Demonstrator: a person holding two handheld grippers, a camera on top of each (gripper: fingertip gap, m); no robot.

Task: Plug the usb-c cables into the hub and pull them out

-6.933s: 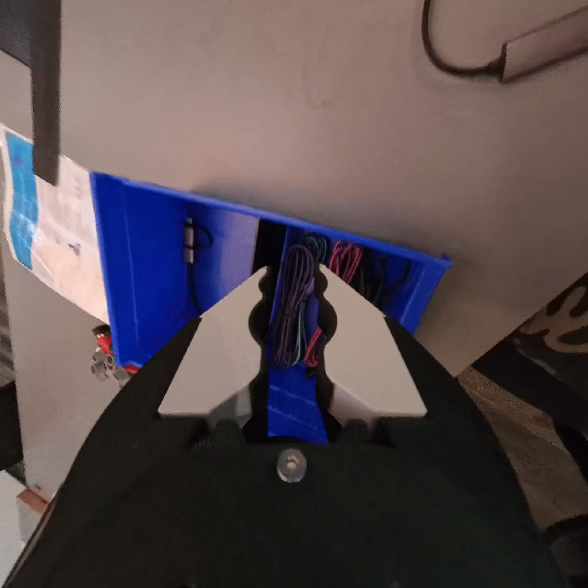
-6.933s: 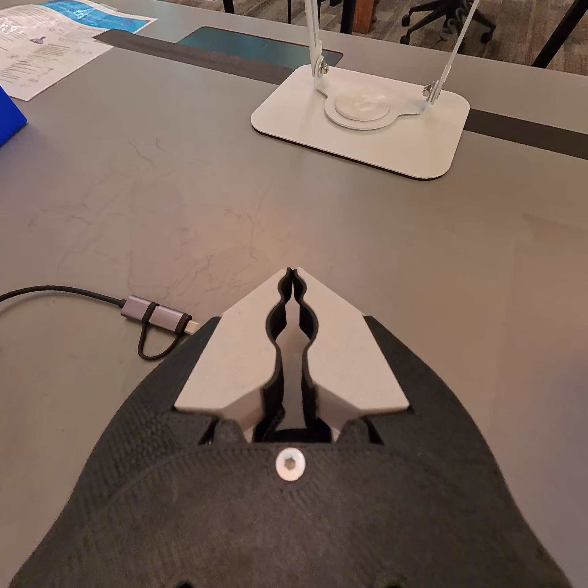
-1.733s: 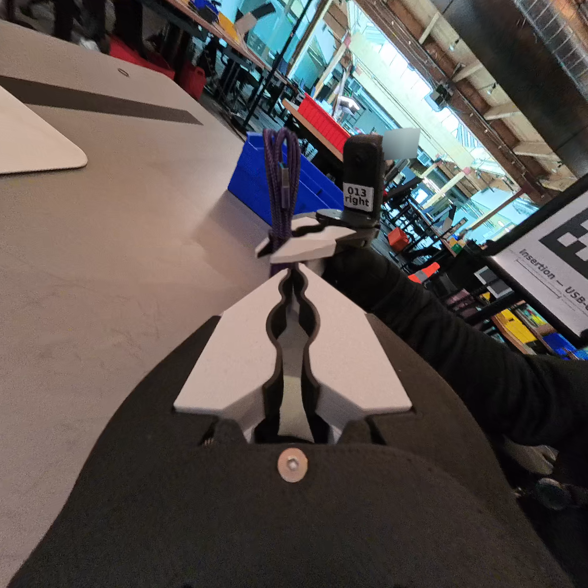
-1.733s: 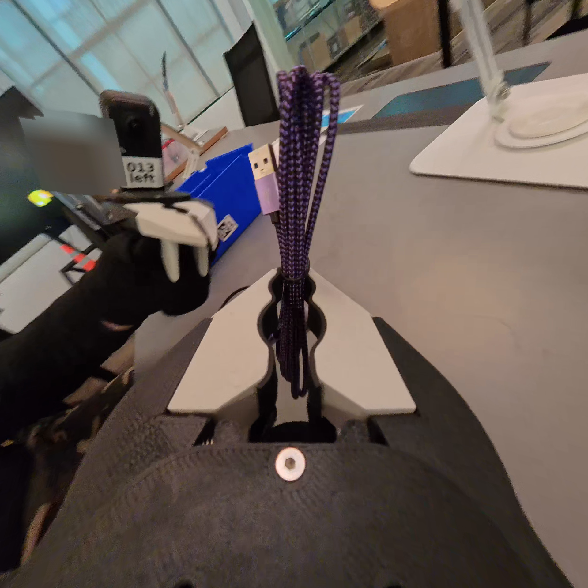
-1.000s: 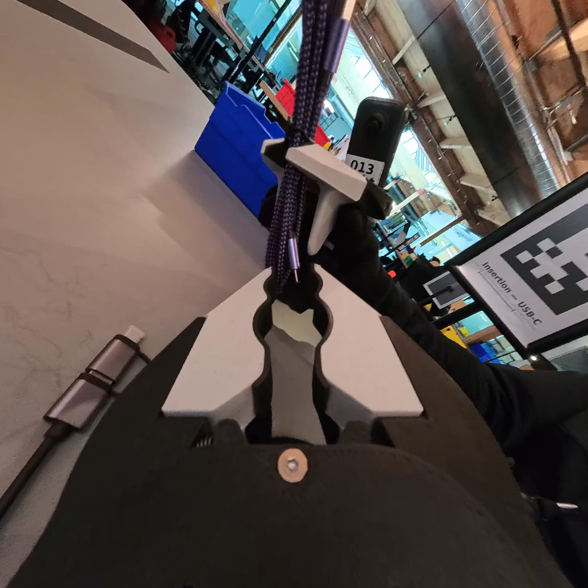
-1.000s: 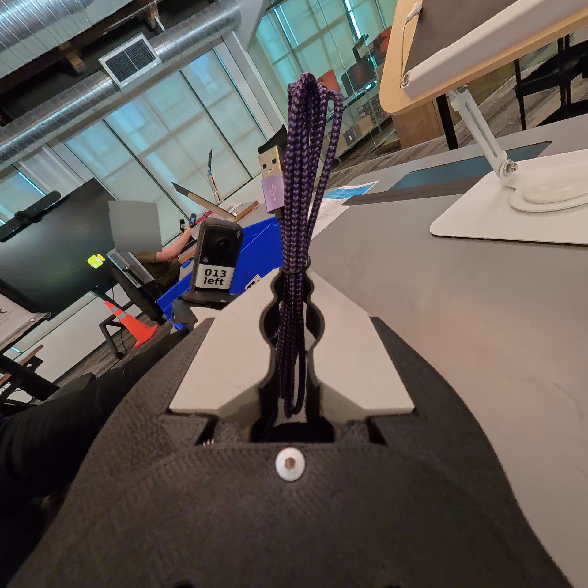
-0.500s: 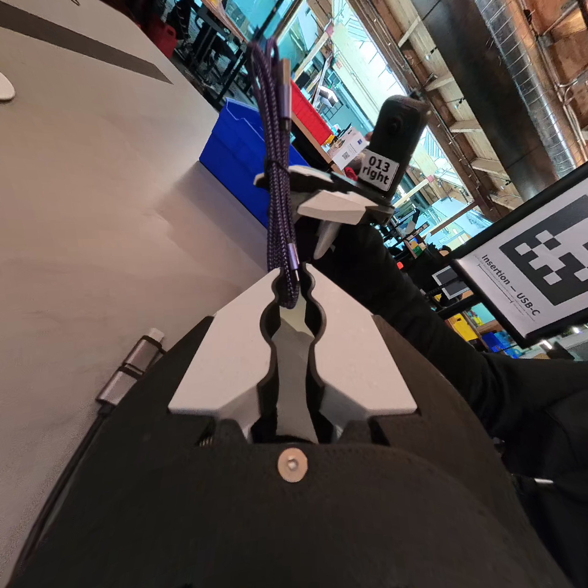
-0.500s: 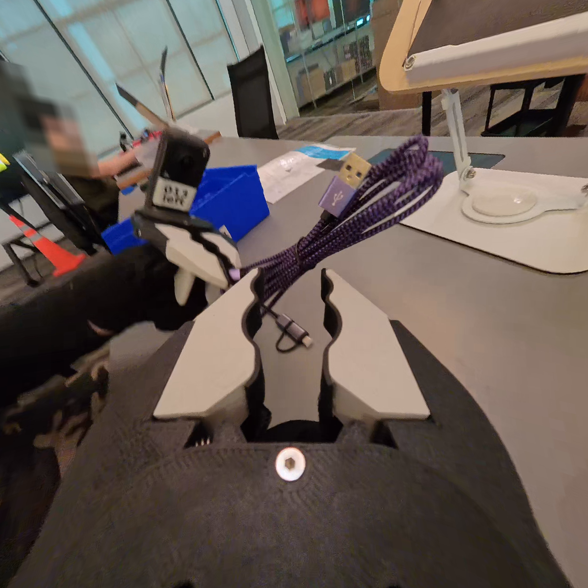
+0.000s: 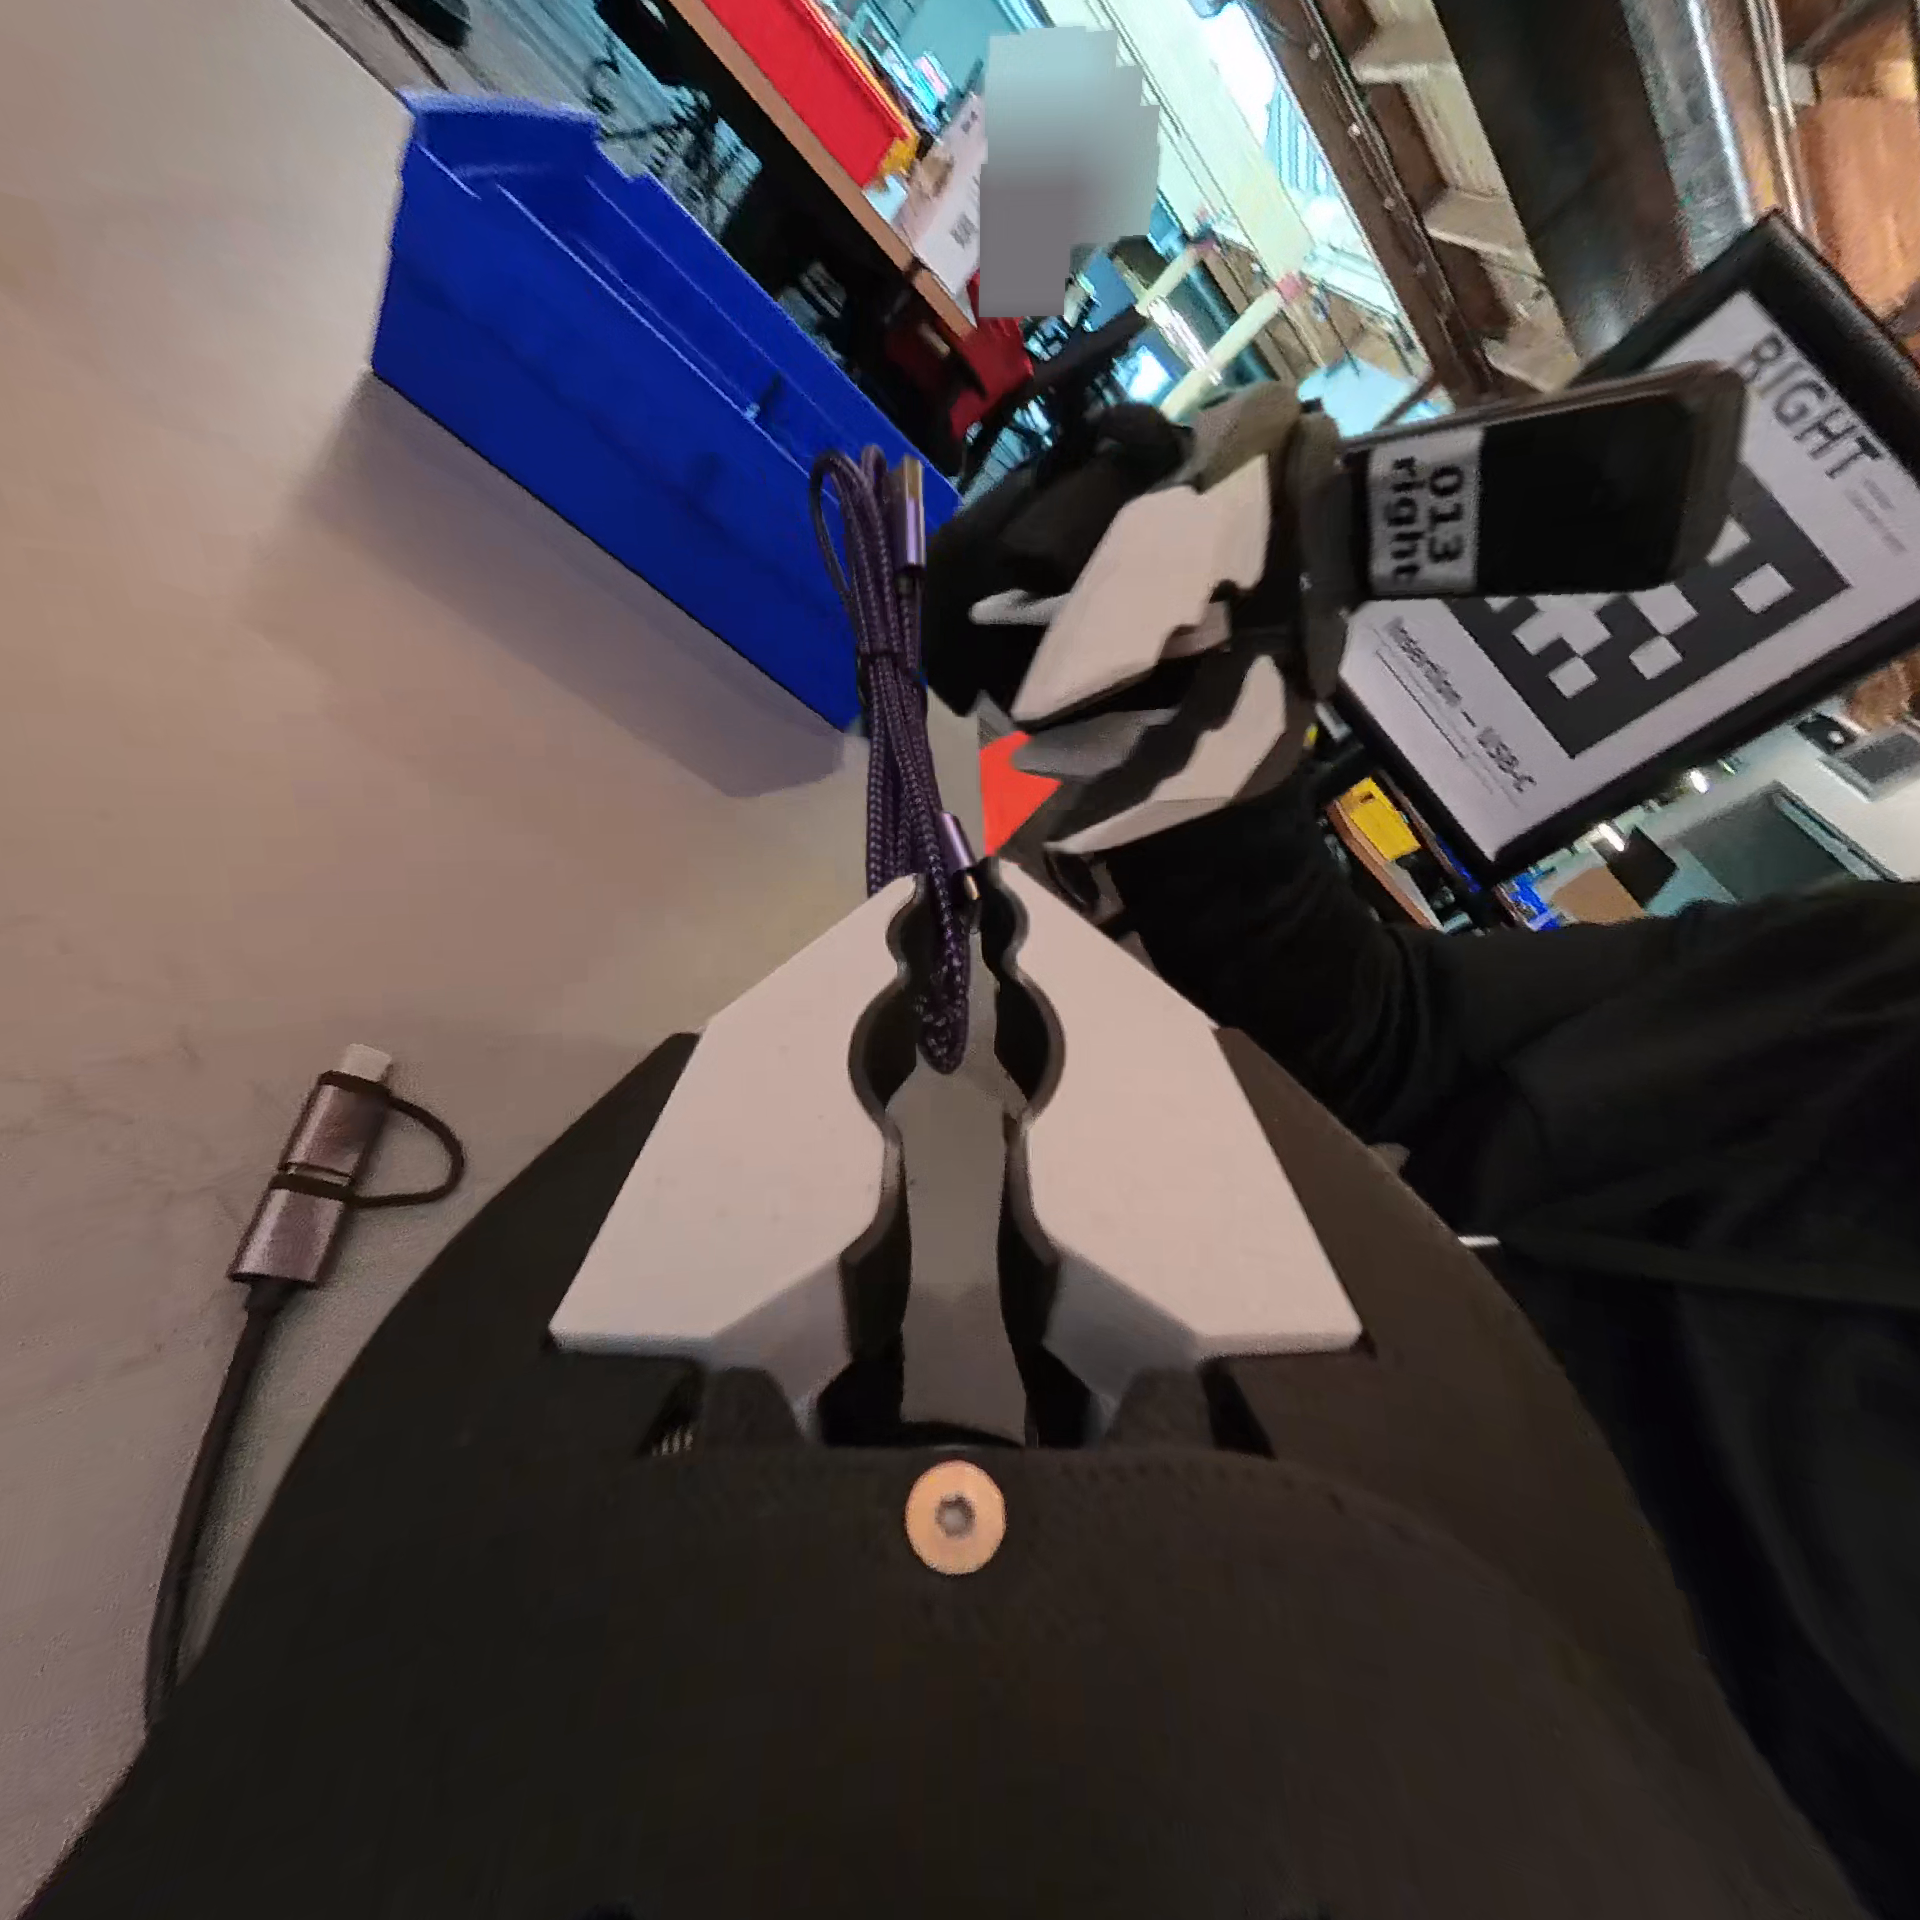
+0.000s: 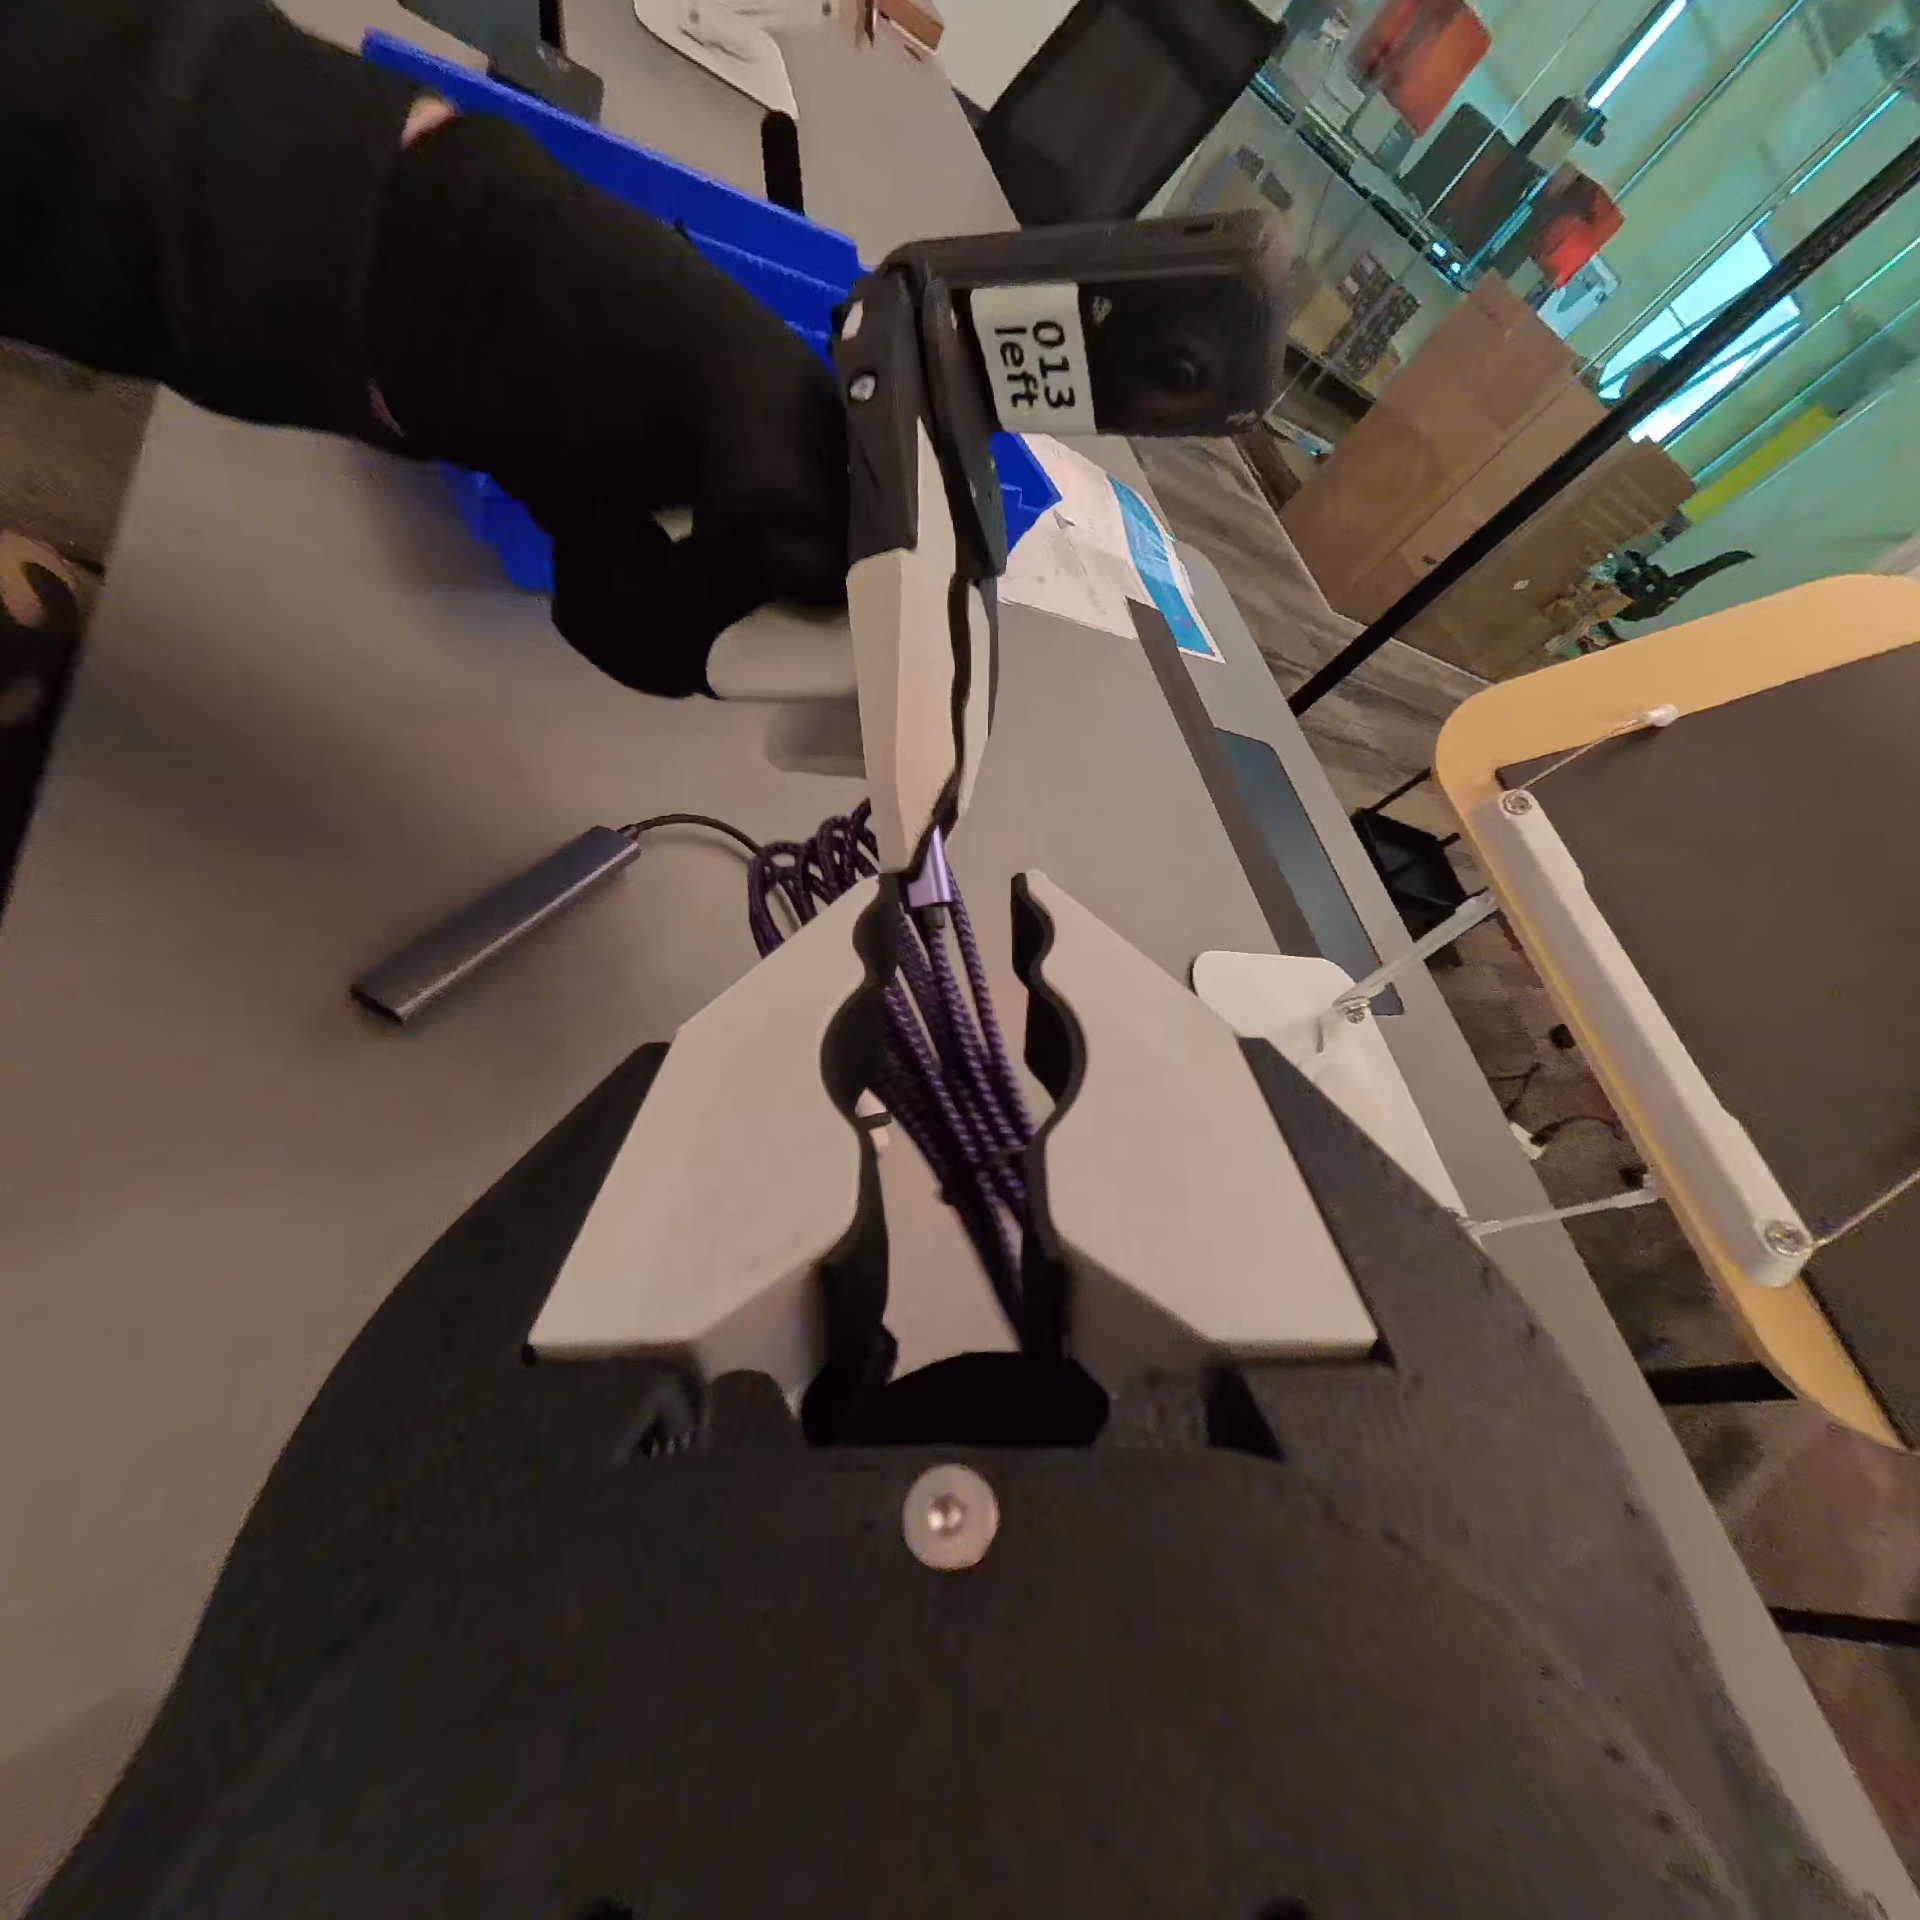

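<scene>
Passing the bundled purple cable [image 9: 902, 727] across, you had your left gripper [image 9: 948, 896] pinched shut on its lower end, the small plug poking out just beyond the fingertips. A moment before, your right gripper [image 10: 951, 896] had been the one clamping the bundle; now its jaws stood apart, with the strands lying loose in the gap between them, so the cable had changed hands. In the left wrist view the right gripper sat off to the right of the bundle, clear of it. The hub [image 10: 497, 923] lay flat on the table [image 10: 260, 727] ahead and to the left of your right gripper, and its own plug end [image 9: 312, 1164] rested to the left of your left gripper. Nothing was plugged in yet; I'd judge the cable still needed uncoiling first.
</scene>
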